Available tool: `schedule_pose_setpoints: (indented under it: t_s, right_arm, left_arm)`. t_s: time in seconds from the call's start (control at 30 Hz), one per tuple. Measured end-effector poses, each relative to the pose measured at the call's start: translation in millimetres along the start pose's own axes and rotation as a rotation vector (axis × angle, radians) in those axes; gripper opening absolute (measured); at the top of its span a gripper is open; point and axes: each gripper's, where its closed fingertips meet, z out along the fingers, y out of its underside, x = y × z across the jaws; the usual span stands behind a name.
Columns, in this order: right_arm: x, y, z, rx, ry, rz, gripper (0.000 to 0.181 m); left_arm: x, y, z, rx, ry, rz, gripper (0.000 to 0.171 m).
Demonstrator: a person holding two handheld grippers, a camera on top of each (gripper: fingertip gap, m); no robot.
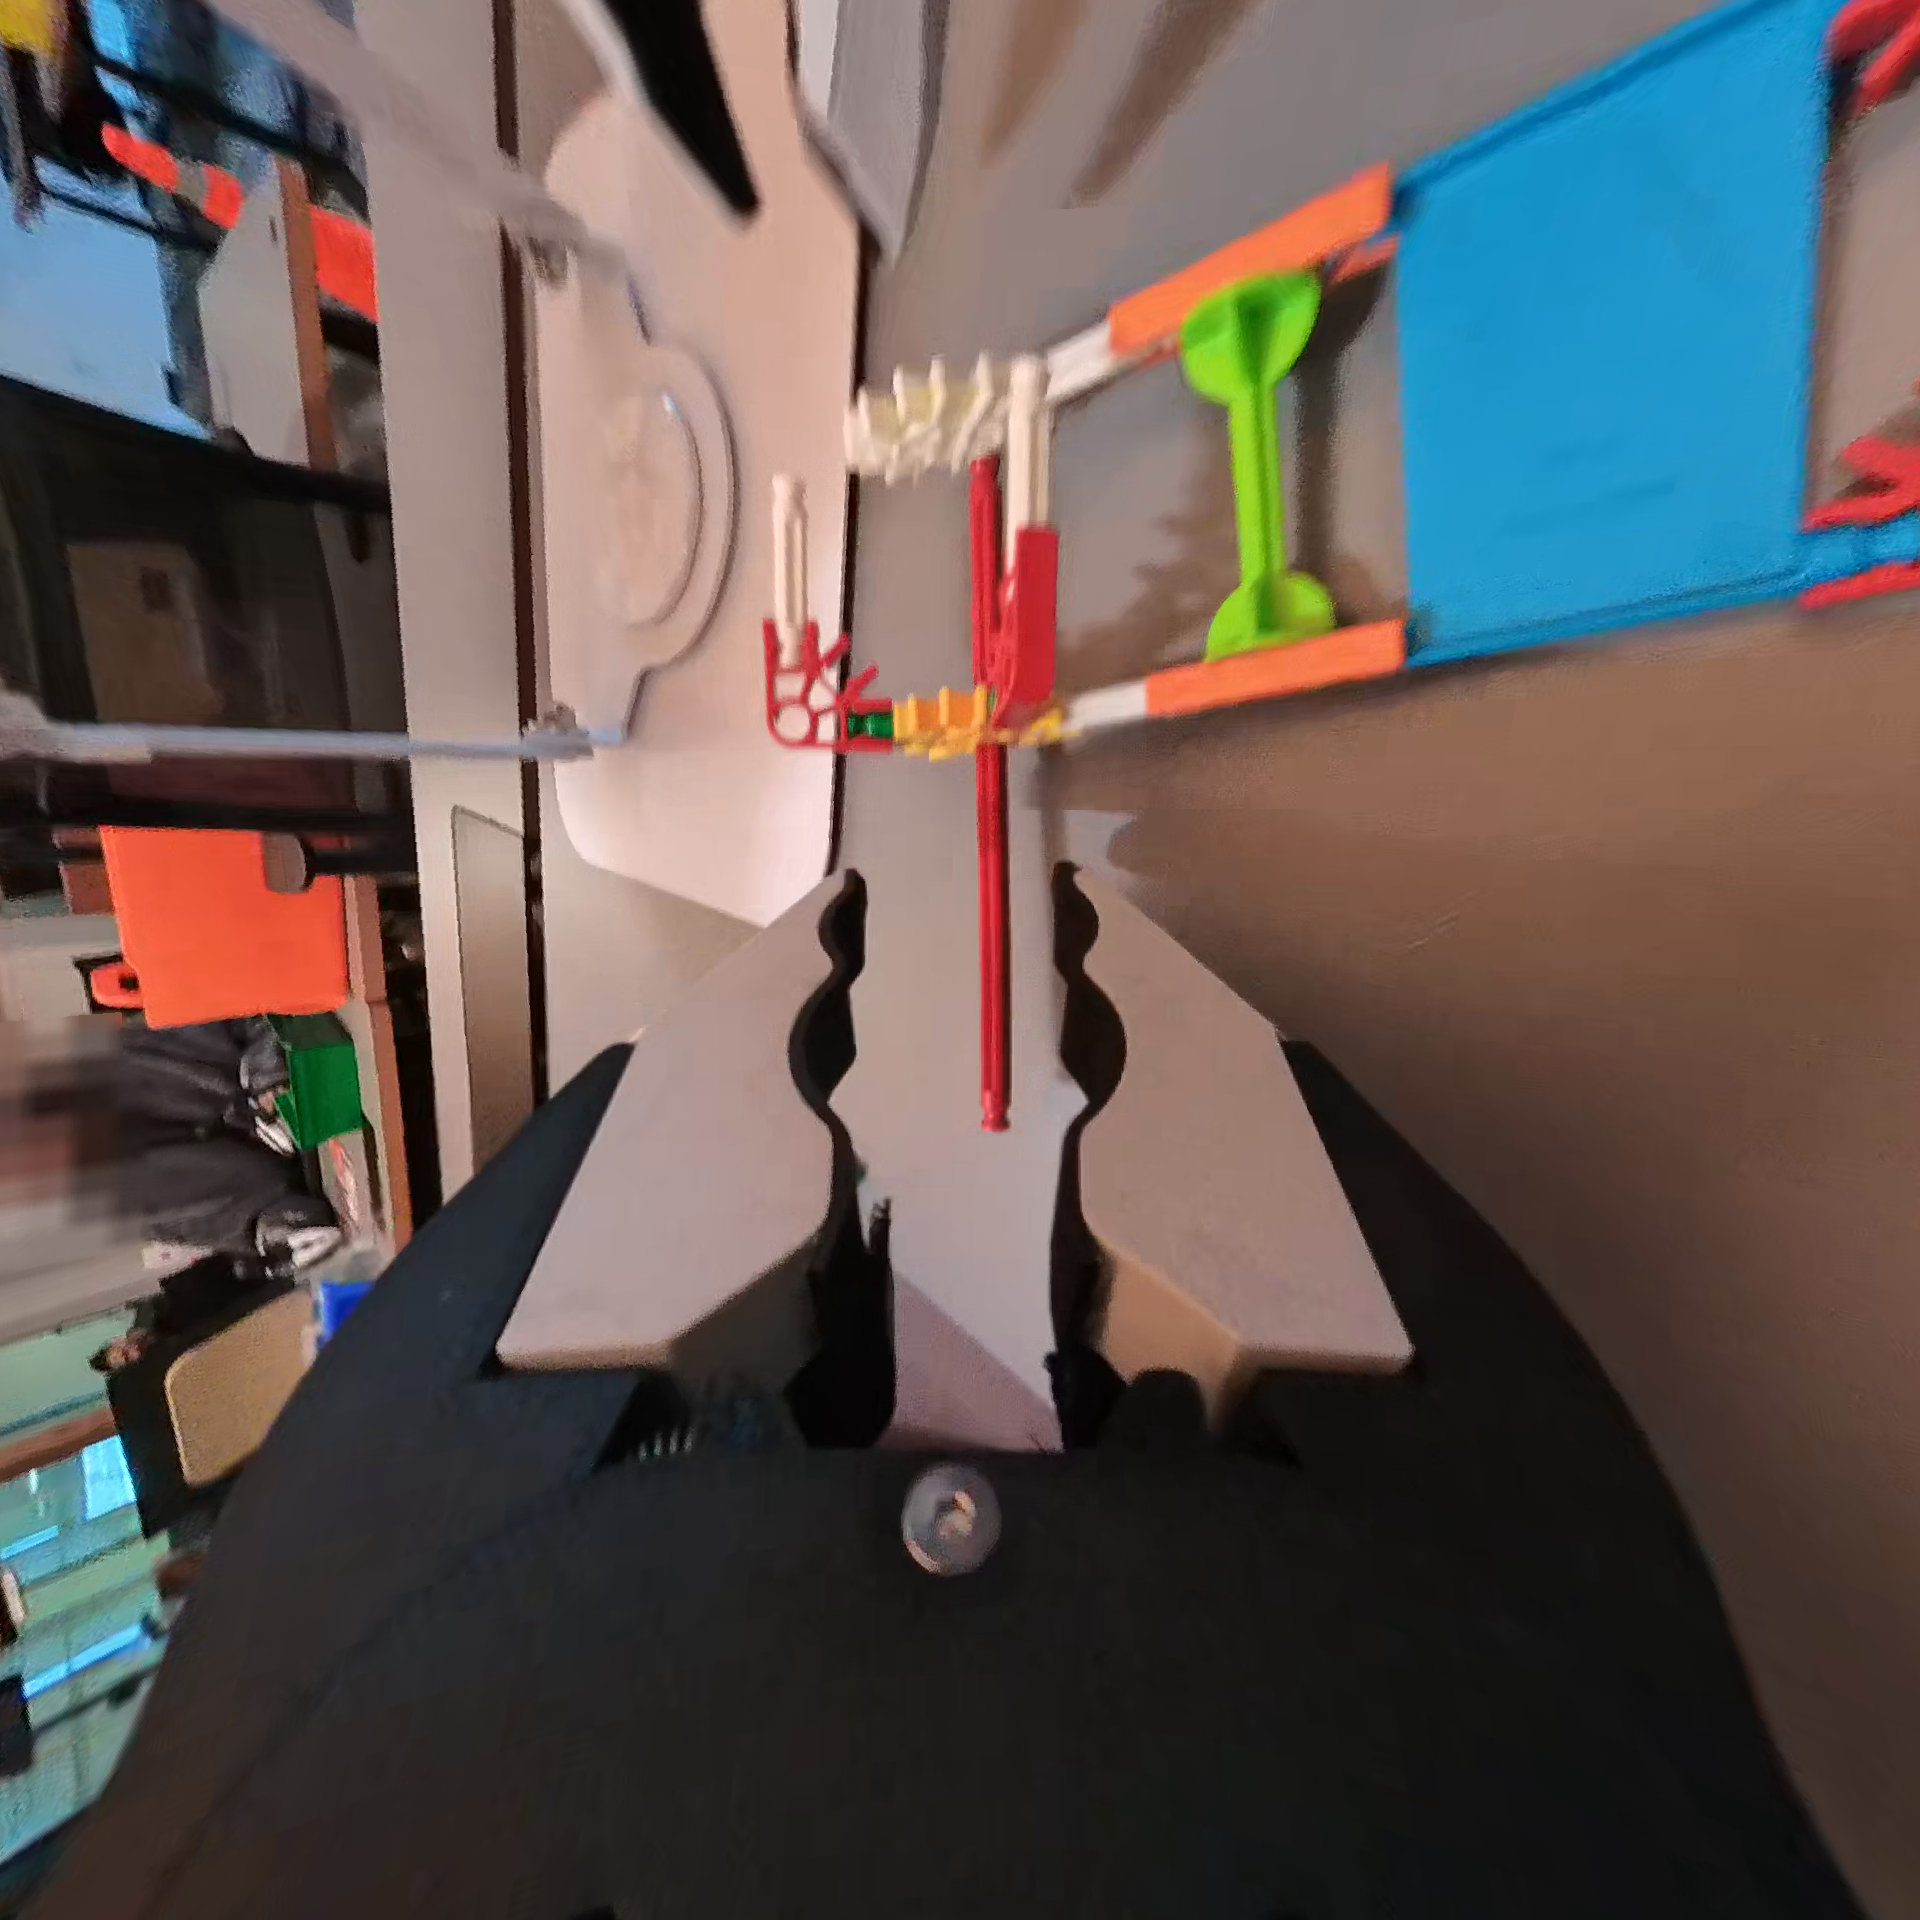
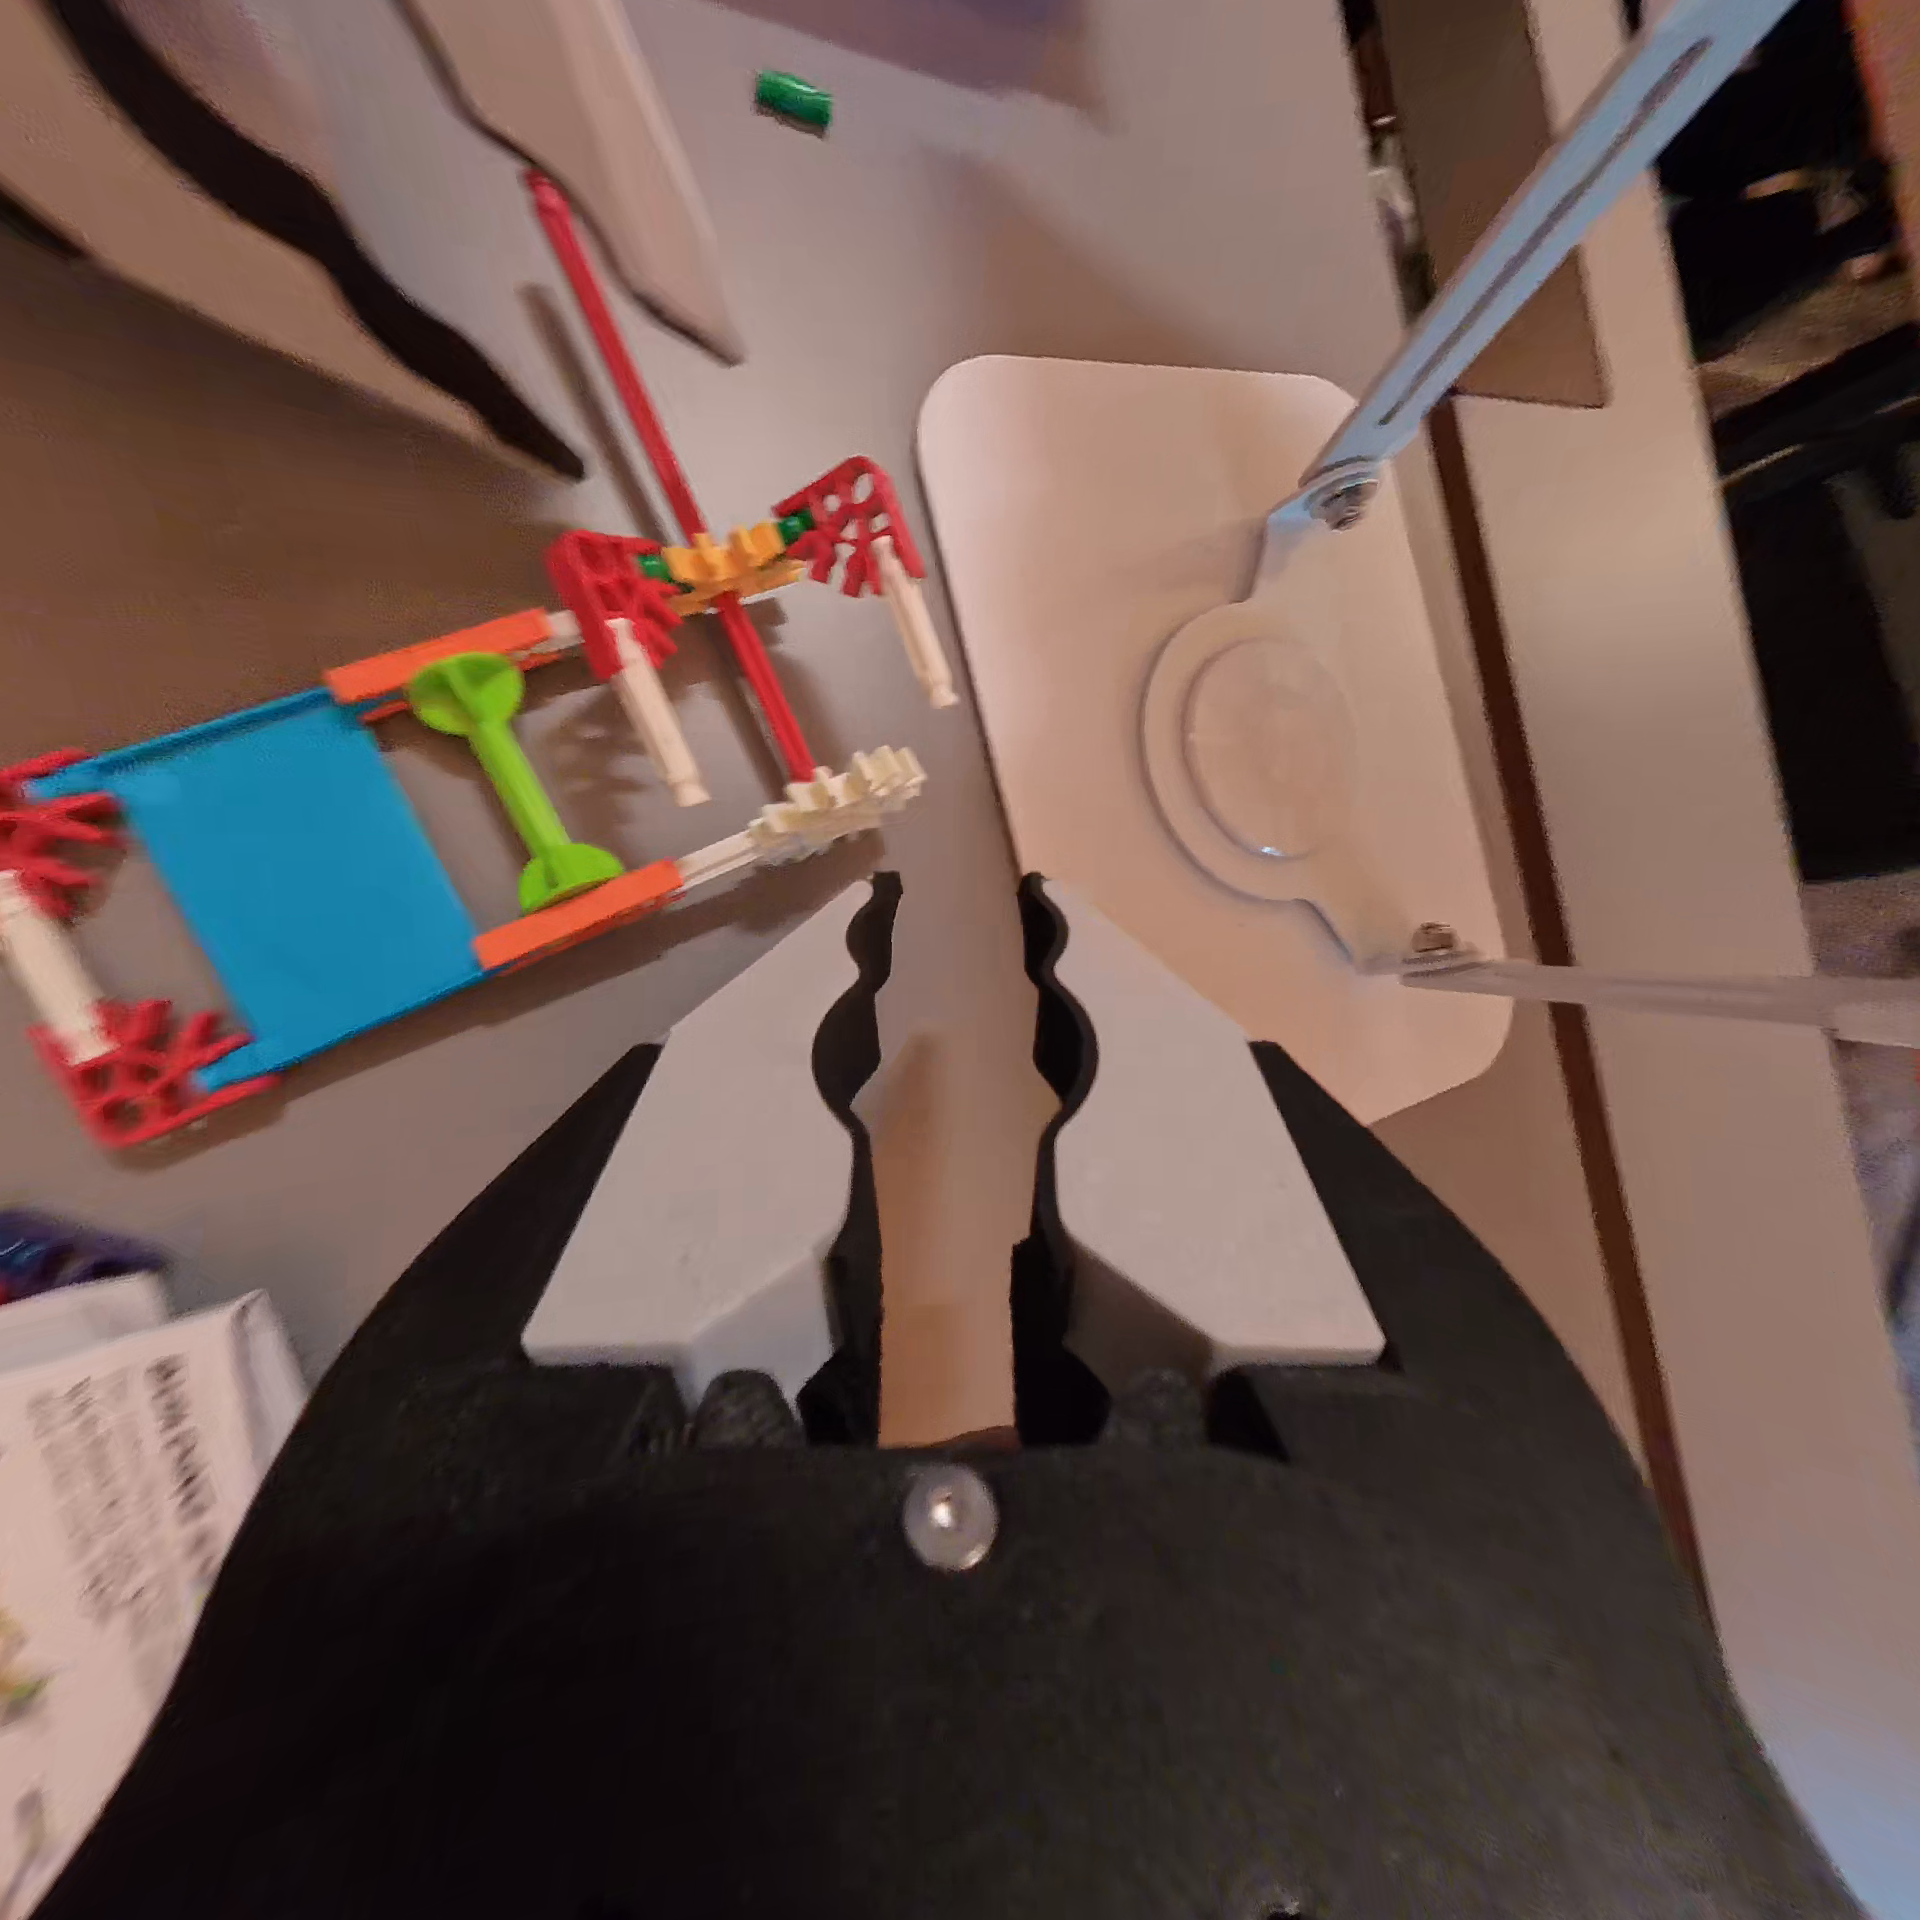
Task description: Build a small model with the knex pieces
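Note:
A toy construction model lies on the grey table: a blue panel [image 1: 1600, 416], orange strips, a green spool [image 1: 1257, 478], red connectors, white rods, a yellow gear [image 1: 951, 722] and a white gear [image 1: 925, 426]. A long red rod [image 1: 992, 883] sticks out of the model through the yellow gear. My left gripper [image 1: 958, 883] is open, and the rod's free end lies between its fingers without touching them. My right gripper [image 2: 958, 883] is open and empty, just right of the white gear [image 2: 842, 805]. The right wrist view shows the model's blue panel [image 2: 291, 883], the red rod [image 2: 623, 343] and the left gripper's fingers [image 2: 312, 260] on either side of it.
A white plate with a round clear dome [image 2: 1247, 748] is held by two metal arms beside the model; it also shows in the left wrist view [image 1: 644, 499]. A small green piece [image 2: 793, 101] lies farther off. A printed booklet [image 2: 104, 1455] lies at lower left. An orange box [image 1: 223, 925] stands beyond the table edge. The small green piece [image 2: 793, 101] is about 10 cm from my left fingertips and 20 cm from my right.

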Motion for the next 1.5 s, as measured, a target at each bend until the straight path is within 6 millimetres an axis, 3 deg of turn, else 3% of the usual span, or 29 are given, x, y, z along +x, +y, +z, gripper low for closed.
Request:
schedule_pose_setpoints:
  t_s: [0.1,0.3,0.43,0.63,0.83,1.0,1.17,1.3,1.5]
  right_arm:
    - [-25,-1,-9,0.001,-0.162,0.025,0.023]
    - [-58,7,-3,-0.061,-0.315,0.019,0.023]
    - [-46,2,6,-0.042,-0.248,0.062,0.021]
    - [-26,11,19,-0.099,-0.100,0.036,0.023]
    - [-44,-7,-1,-0.018,-0.279,0.182,0.029]
    - [-55,-2,11,-0.068,-0.300,0.192,0.033]
    - [-33,-1,18,-0.047,-0.169,0.157,0.019]
    - [-8,-3,24,-0.024,0.003,0.105,0.017]
    - [-5,1,23,-0.025,-0.002,0.102,0.026]
  left_arm:
    - [4,19,6,-0.079,0.035,-0.032,0.028]
    - [13,21,6,-0.100,0.090,-0.067,0.009]
    - [16,22,3,-0.111,0.104,-0.074,0.008]
    - [26,14,-2,-0.087,0.161,-0.097,0.005]
    - [26,15,-4,-0.097,0.167,-0.111,0.009]
    - [28,15,-5,-0.110,0.174,-0.112,0.008]
    - [35,12,-10,-0.100,0.219,-0.130,0.009]
    - [48,-8,-15,-0.018,0.300,-0.162,0.014]
    - [51,-17,-20,0.054,0.357,-0.220,0.017]
